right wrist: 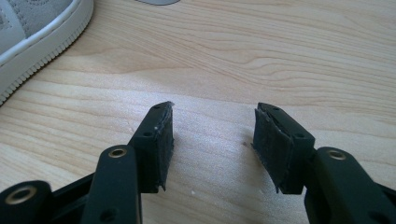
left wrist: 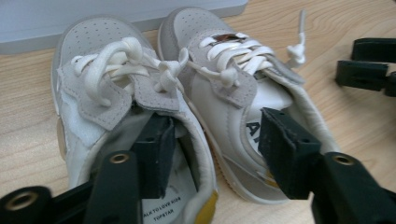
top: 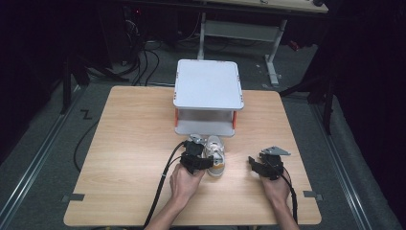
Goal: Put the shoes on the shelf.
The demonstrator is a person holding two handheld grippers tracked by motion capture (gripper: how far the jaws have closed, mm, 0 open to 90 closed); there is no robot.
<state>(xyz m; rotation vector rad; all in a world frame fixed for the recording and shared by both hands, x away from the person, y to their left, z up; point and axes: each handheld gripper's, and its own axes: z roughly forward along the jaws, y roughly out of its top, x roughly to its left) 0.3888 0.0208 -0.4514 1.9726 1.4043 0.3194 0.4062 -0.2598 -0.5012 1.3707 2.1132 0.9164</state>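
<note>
Left gripper (left wrist: 212, 149) reaches into a pair of small white-and-grey sneakers (left wrist: 187, 107), one jaw inside each shoe, their adjoining collars between the jaws but not visibly pinched. Sneakers sit at table centre, at 6 o'clock from a white two-tier shelf (top: 208, 88). Right gripper (right wrist: 212, 144), at 3 o'clock, gapes over bare wood

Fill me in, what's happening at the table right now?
A person works a gripper in each hand. The left gripper has one jaw inside each shoe of the small pair of shoes, straddling their inner sides, in front of the white shelf; whether its pads press is unclear. The right gripper sits open over bare table, holding nothing.
</note>
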